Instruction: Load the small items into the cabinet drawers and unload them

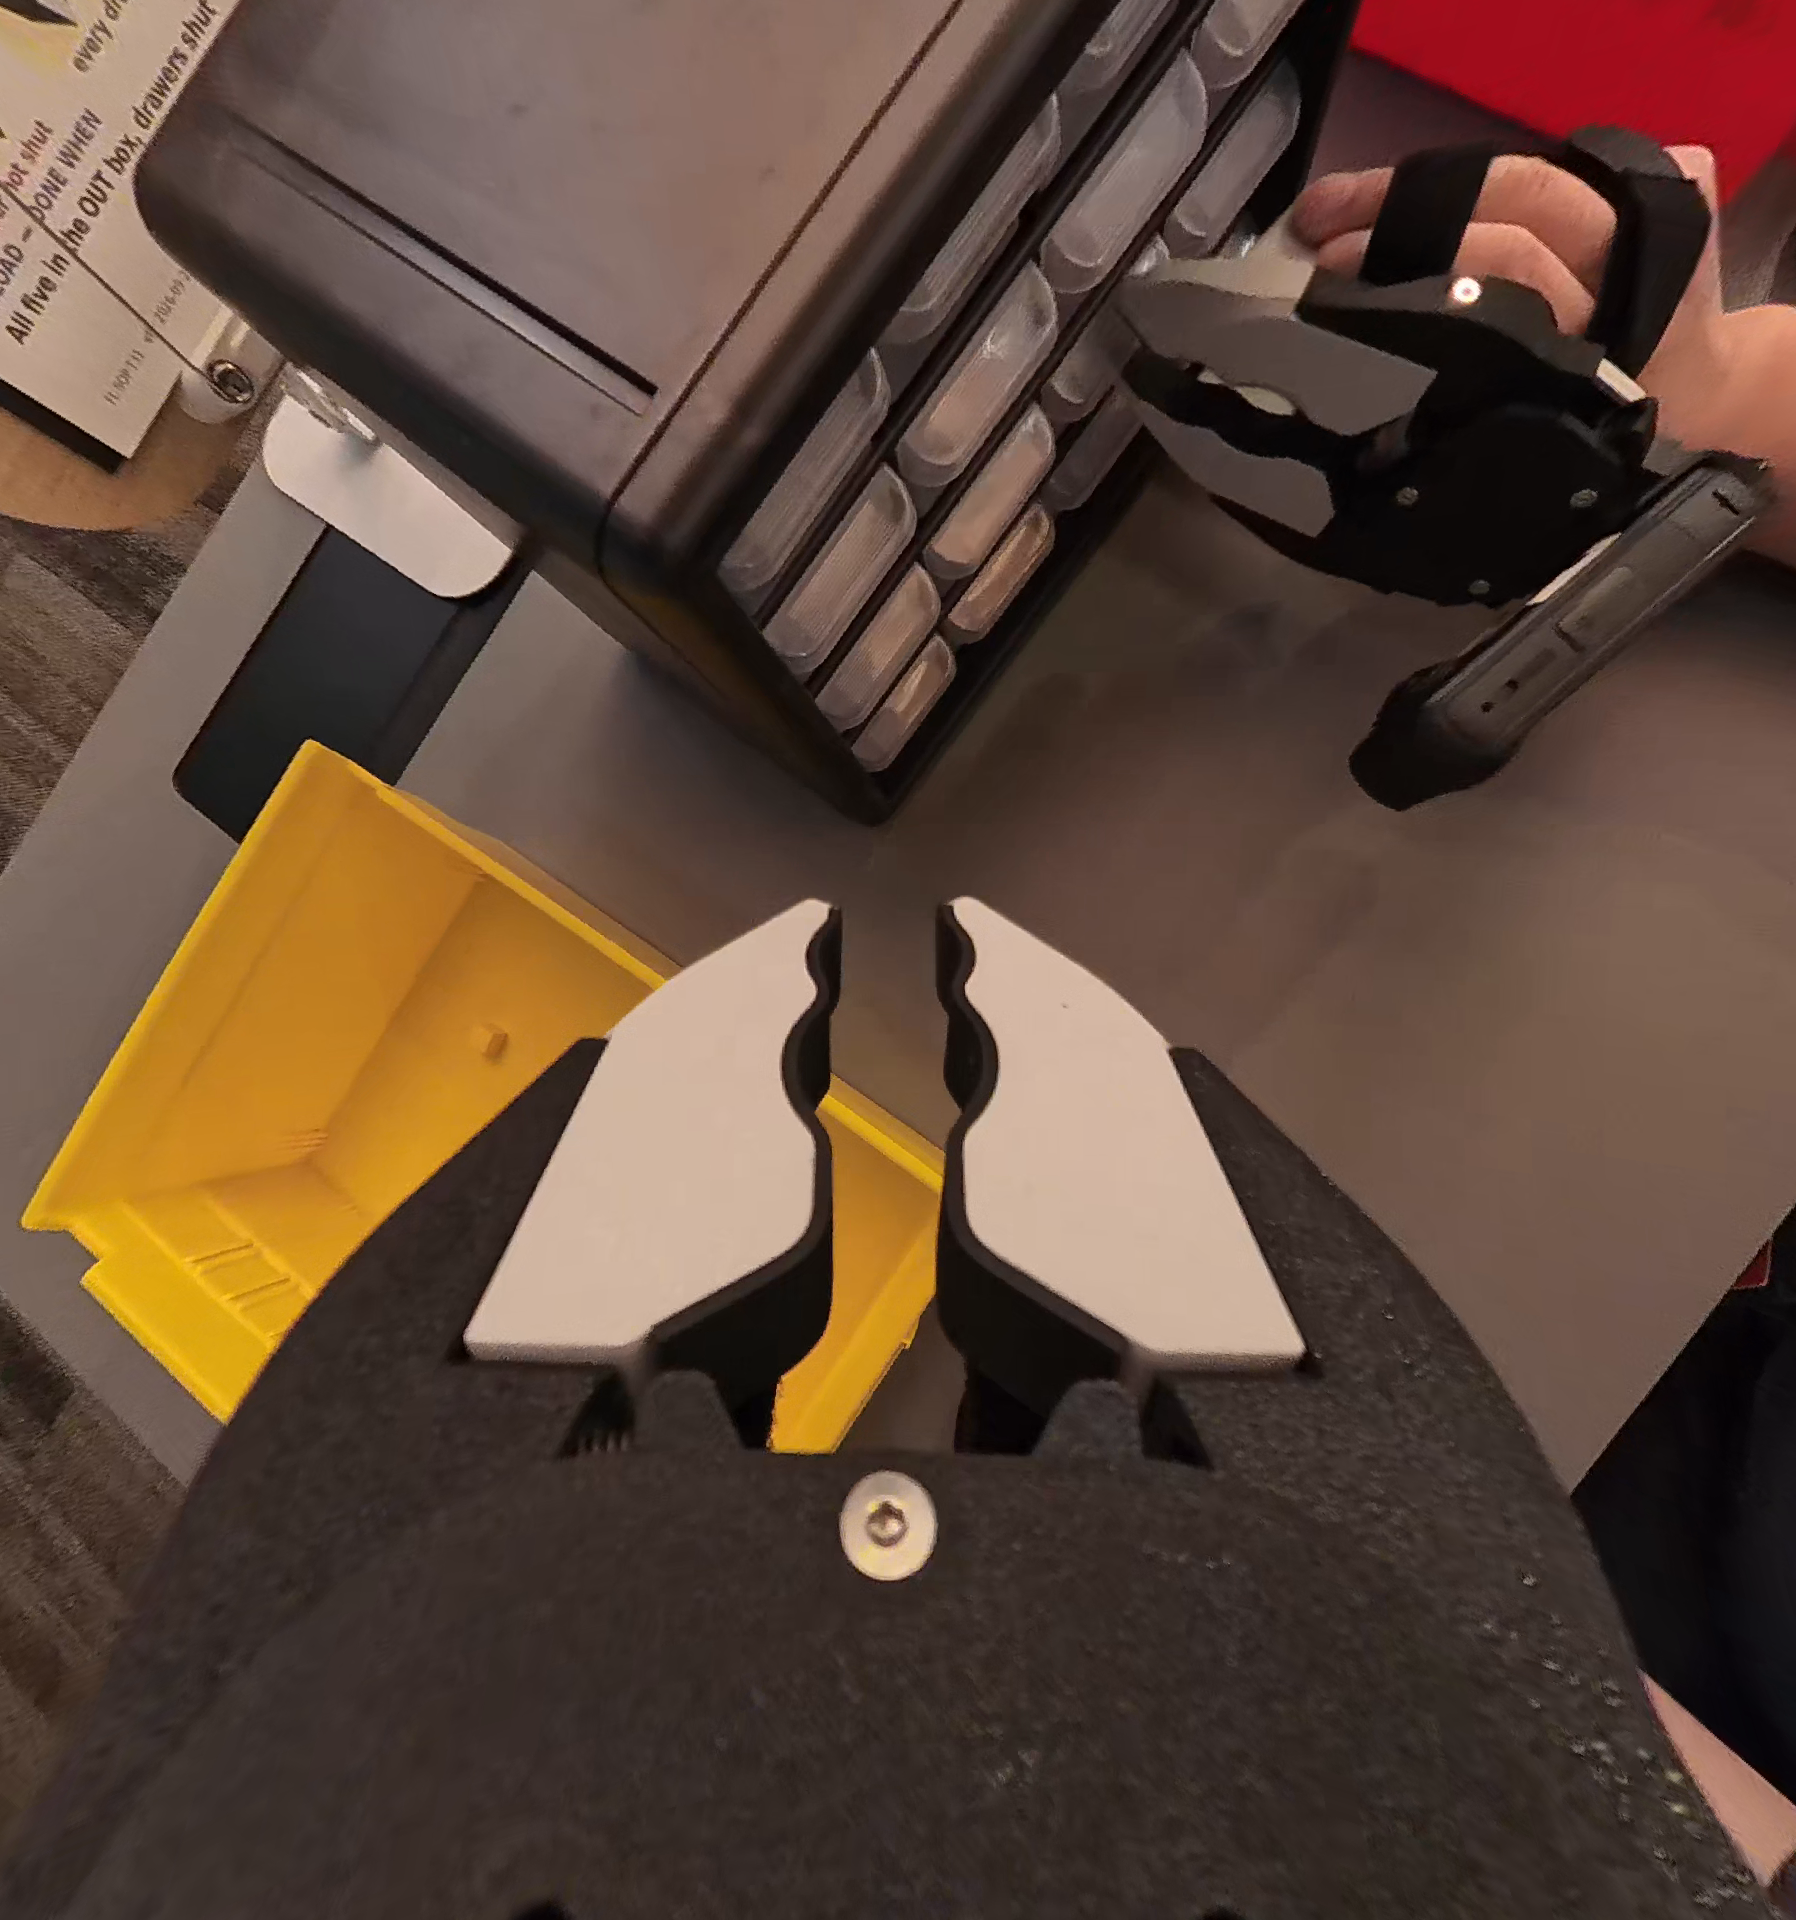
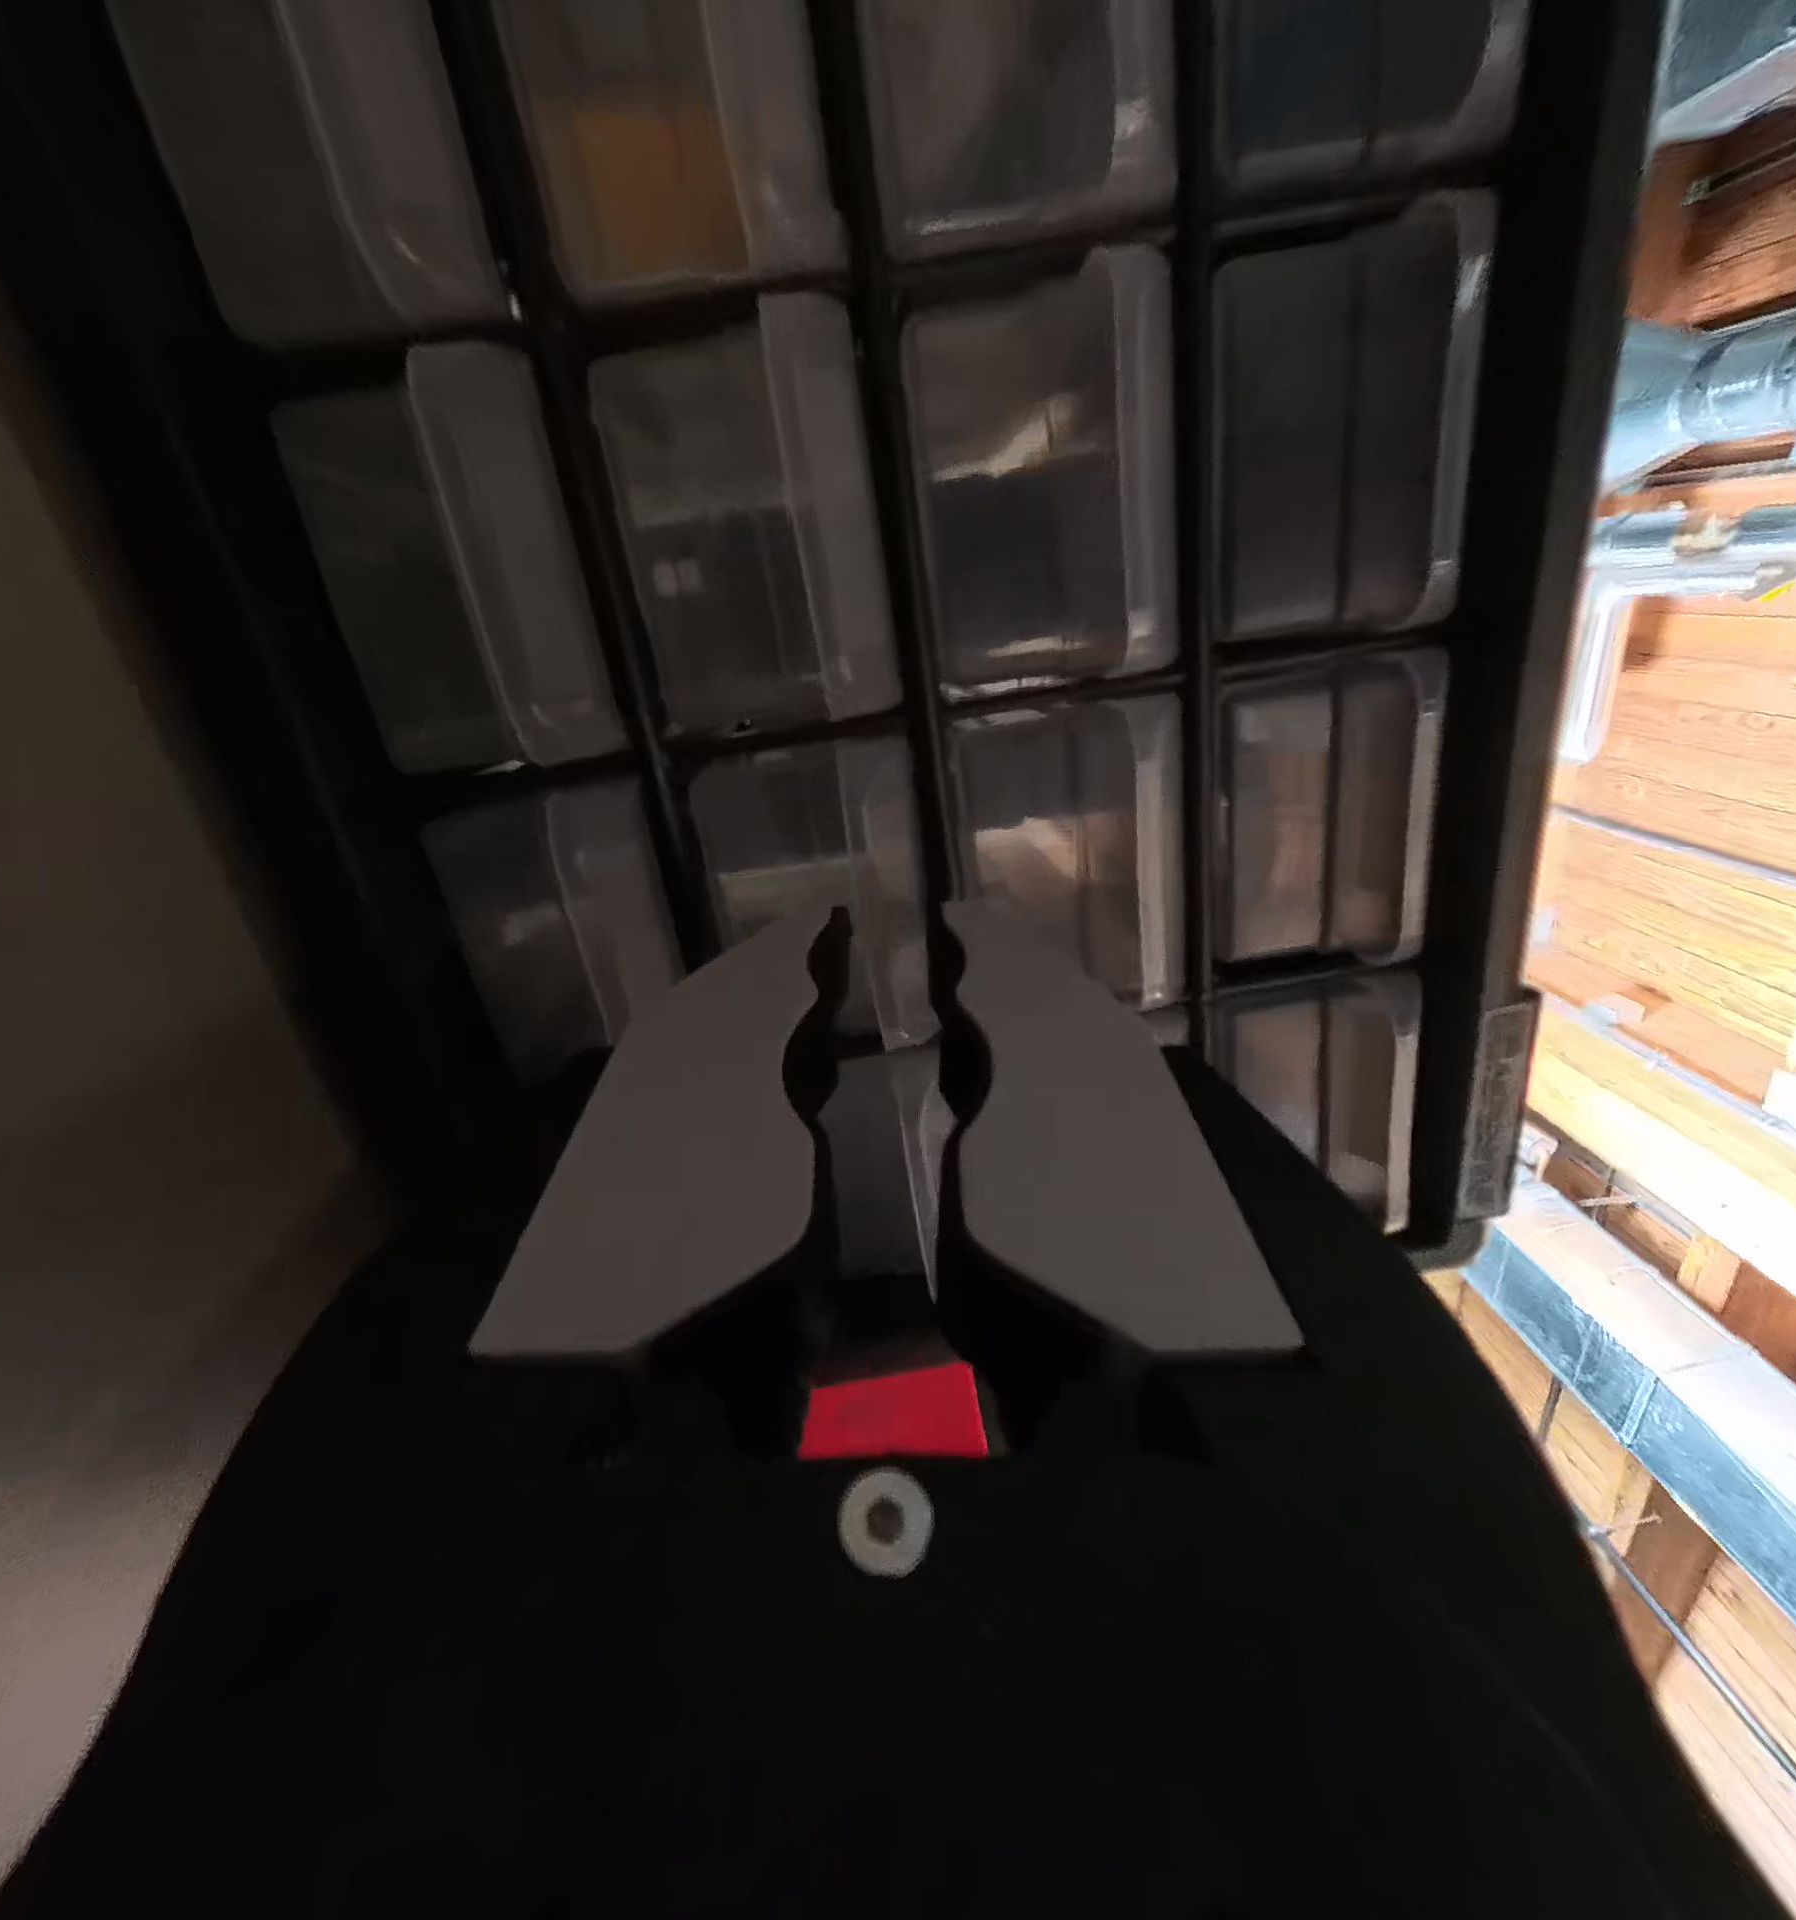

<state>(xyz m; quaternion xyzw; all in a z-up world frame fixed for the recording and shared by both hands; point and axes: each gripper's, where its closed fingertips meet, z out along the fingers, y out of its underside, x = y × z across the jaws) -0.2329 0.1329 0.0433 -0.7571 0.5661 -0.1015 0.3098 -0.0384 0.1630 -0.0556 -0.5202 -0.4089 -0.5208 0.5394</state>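
The left gripper [image 1: 889, 914] hangs released above the grey table [image 1: 1289, 987], its two pale fingers parted by a narrow gap with nothing between them; its left finger overlaps the near right corner of an empty yellow bin [image 1: 354, 1060] that lies on the table's left edge. Beyond it, at the far side of the table, stands the black cabinet [image 1: 520, 260], turned so that its front of clear drawers [image 1: 977, 405] faces right. The right gripper [image 1: 1148, 286], held in a person's hand [image 1: 1476, 239] with a black strap across it, reaches in from the right and meets the drawer fronts about midway up. From its own wrist camera the right gripper [image 2: 894, 925] sits tight against the cabinet [image 2: 1559, 727], its fingers nearly closed around the thin clear pull tab [image 2: 899, 997] of a drawer [image 2: 800, 842] in the lower rows; whether the pads actually pinch the tab I cannot tell, since the picture is dark and blurred. The drawers look pushed in, and their contents cannot be made out. A printed card [image 1: 32, 218] stands at the far left, off the table.
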